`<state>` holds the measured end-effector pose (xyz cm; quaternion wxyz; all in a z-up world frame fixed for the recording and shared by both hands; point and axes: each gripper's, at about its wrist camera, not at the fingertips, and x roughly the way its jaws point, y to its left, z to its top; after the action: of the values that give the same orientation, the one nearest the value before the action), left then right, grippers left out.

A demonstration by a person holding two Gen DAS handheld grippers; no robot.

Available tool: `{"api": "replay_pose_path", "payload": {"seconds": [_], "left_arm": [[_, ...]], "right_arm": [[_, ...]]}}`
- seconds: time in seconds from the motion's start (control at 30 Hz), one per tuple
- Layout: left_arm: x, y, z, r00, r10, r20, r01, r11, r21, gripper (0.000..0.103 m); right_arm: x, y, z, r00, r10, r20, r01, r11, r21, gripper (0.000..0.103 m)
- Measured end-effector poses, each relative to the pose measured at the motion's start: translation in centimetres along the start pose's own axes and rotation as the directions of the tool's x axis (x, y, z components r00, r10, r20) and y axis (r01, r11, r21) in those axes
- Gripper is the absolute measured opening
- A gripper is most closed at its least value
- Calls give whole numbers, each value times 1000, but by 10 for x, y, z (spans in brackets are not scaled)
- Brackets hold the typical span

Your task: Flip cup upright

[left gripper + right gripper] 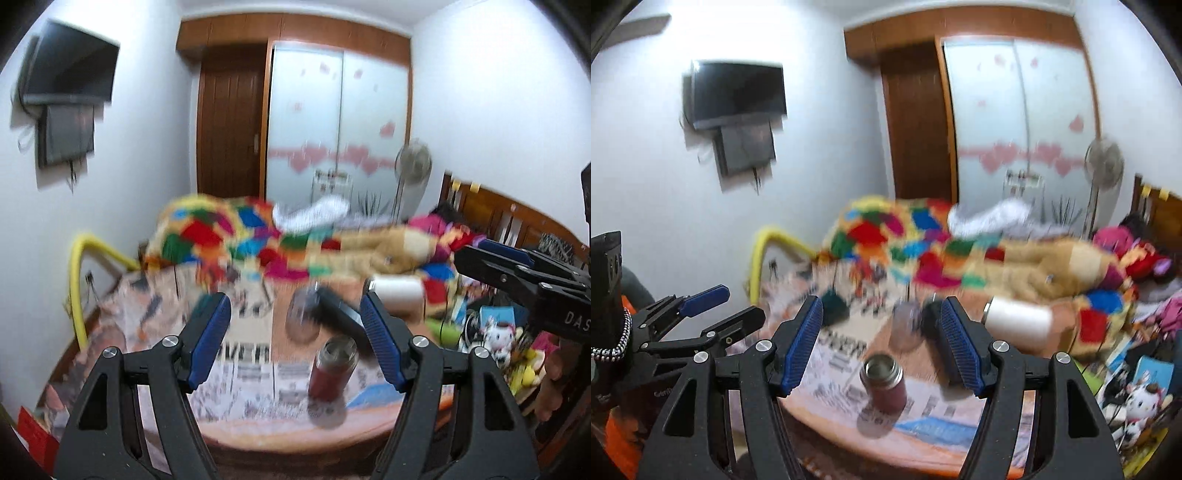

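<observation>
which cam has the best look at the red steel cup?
Right wrist: the red steel cup stands whole on the table, centred between the open fingers, its rim seen from above. Left wrist shows the same cup off to the right near one finger, lower angle, equally blurred.

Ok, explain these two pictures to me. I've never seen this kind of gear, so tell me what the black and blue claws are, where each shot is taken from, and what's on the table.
The claws are hand-held grippers, one in each of a person's hands. Each carries a wide-angle camera looking forward along its two fingers. One picture comes from the left gripper, the other from the right gripper. Both are open and hold nothing; each also shows at the edge of the other's picture.

Both look down at a round table covered with printed paper. On it stands a red cup with a metal rim, upright as far as the blur allows. Behind it lie a white cup on its side, a dark cup also tipped over, and a clear glass.
</observation>
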<state>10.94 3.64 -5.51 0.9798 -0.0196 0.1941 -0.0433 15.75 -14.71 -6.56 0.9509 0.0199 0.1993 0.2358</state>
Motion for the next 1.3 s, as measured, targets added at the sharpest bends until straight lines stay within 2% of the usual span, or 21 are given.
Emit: {"api": "replay_pose_path", "payload": {"seconds": [0.13, 0.23, 0.4, 0.43, 0.57, 0.63, 0.97, 1.3], "left_arm": [[-49, -15, 14, 988, 7, 153, -12, 1000, 27, 86], [-76, -24, 17, 973, 21, 229, -31, 999, 41, 90], [-101, -30, 16, 959, 46, 281, -54, 998, 22, 95], [-105, -29, 14, 956, 53, 287, -58, 998, 11, 97], [-116, -28, 8, 953, 78, 292, -77, 997, -15, 102], [-117, -27, 4, 956, 89, 280, -86, 996, -23, 102], [-122, -26, -7, 964, 105, 243, -98, 994, -41, 103], [-123, -28, -9, 965, 106, 241, -98, 994, -43, 103]], "right_arm": [[-44, 8, 8, 992, 2, 123, -2, 1000, -6, 64], [-65, 16, 7, 983, -11, 185, 15, 1000, -20, 67], [-85, 29, 1, 967, -30, 252, 42, 998, -42, 74], [-86, 31, 0, 965, -37, 259, 50, 998, -44, 78], [-91, 35, -7, 958, -75, 276, 90, 995, -42, 98], [-92, 36, -11, 958, -83, 273, 98, 994, -40, 103], [-102, 34, -22, 967, -92, 239, 106, 993, -44, 103], [-103, 33, -25, 971, -89, 224, 101, 994, -44, 103]]}}
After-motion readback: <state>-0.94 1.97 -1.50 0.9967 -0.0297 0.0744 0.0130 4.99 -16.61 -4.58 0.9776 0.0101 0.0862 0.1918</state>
